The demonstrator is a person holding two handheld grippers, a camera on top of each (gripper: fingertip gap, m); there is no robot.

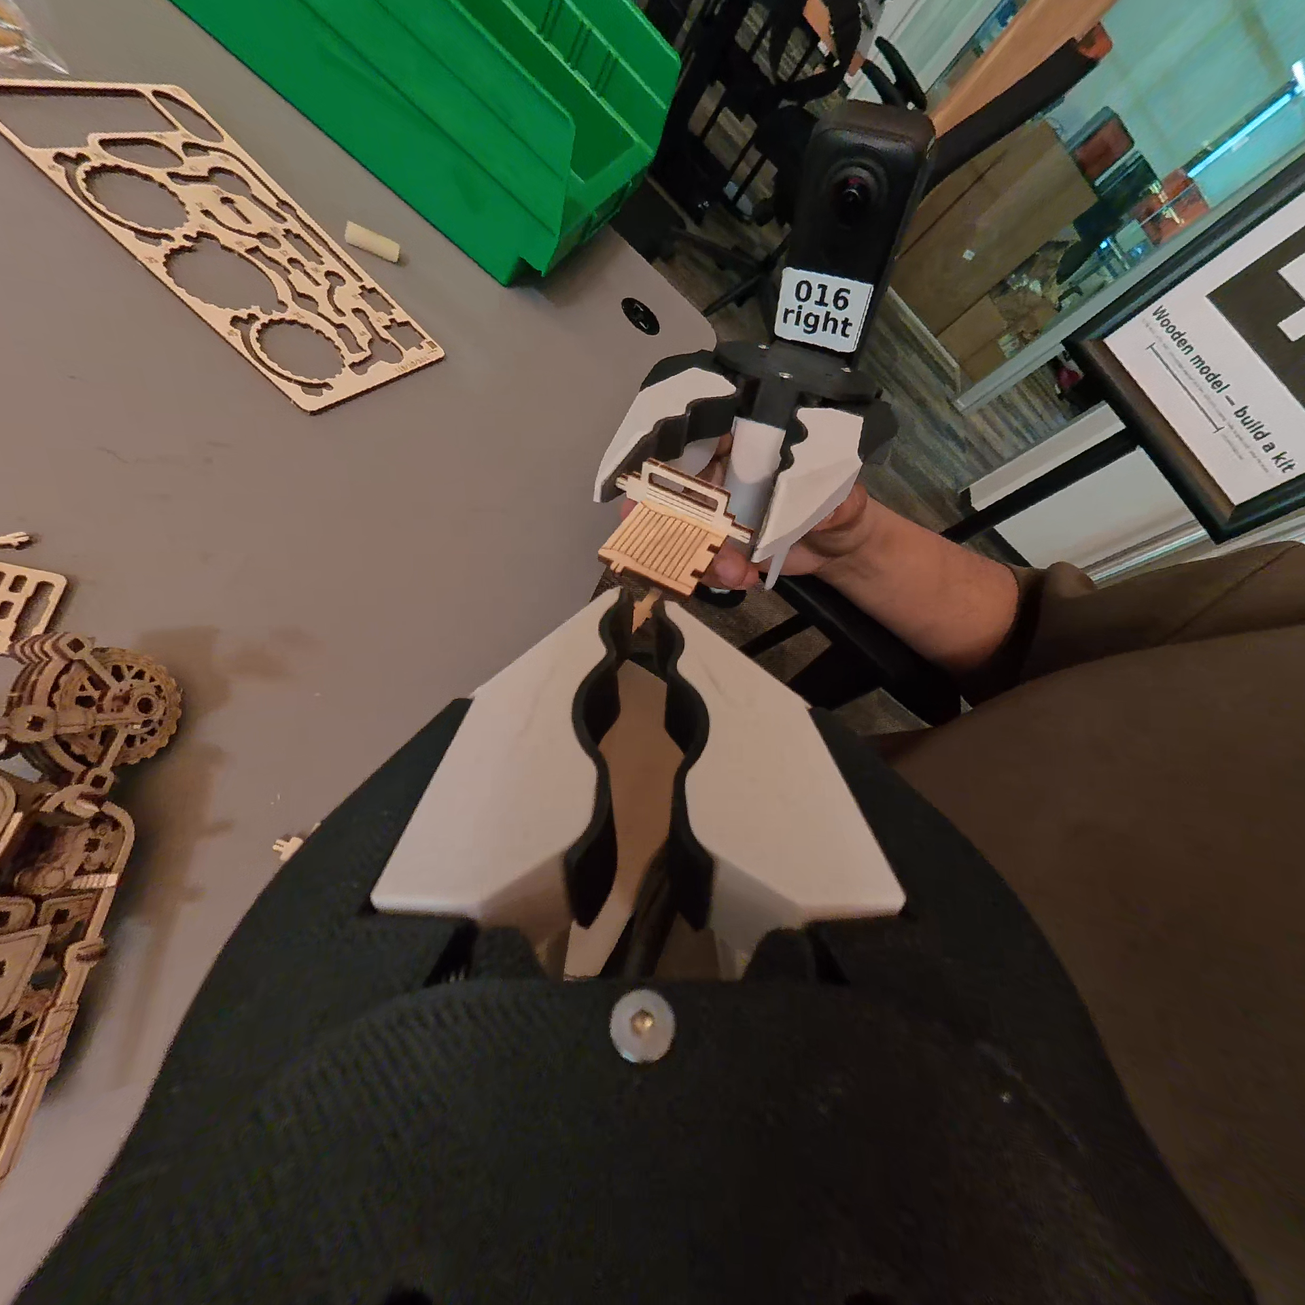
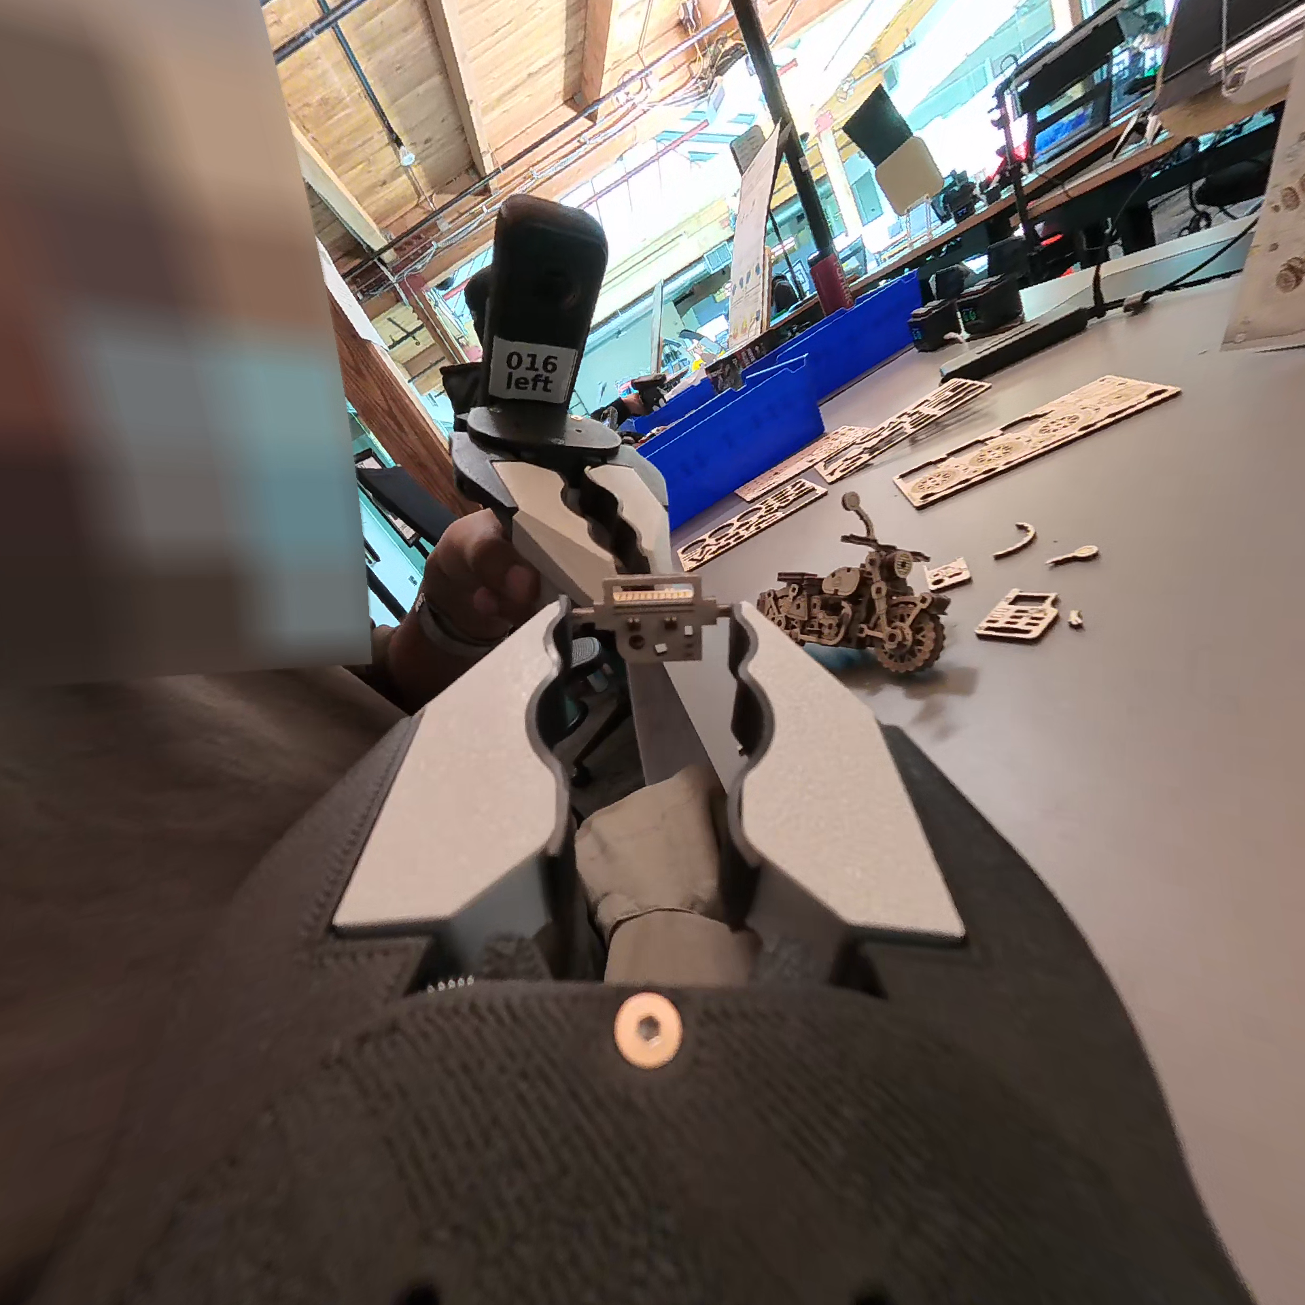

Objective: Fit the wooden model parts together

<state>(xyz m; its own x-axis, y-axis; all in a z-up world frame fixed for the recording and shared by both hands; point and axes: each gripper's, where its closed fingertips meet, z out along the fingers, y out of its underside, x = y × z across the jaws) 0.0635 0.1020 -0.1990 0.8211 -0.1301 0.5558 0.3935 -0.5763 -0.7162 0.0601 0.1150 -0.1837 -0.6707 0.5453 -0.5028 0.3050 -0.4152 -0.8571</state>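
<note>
Mid-fitting, above the counter point(image 1: 282, 494): right claw point(image 1: 695, 526) clamped across the ribbed wooden panel point(image 1: 660, 547), left claw point(image 1: 639, 611) pinching a thin wooden peg point(image 1: 644, 613) beneath it; next, careful alignment into a slot.

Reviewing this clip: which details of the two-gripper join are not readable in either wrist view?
- Left wrist view: the small wooden piece in the left gripper is mostly hidden by the fingertips.
- Left wrist view: whether it touches the slatted wooden part is too small to tell.
- Right wrist view: the left gripper's tips sit behind the part.
- Left wrist view: the motorcycle model is cut by the left edge.
</note>
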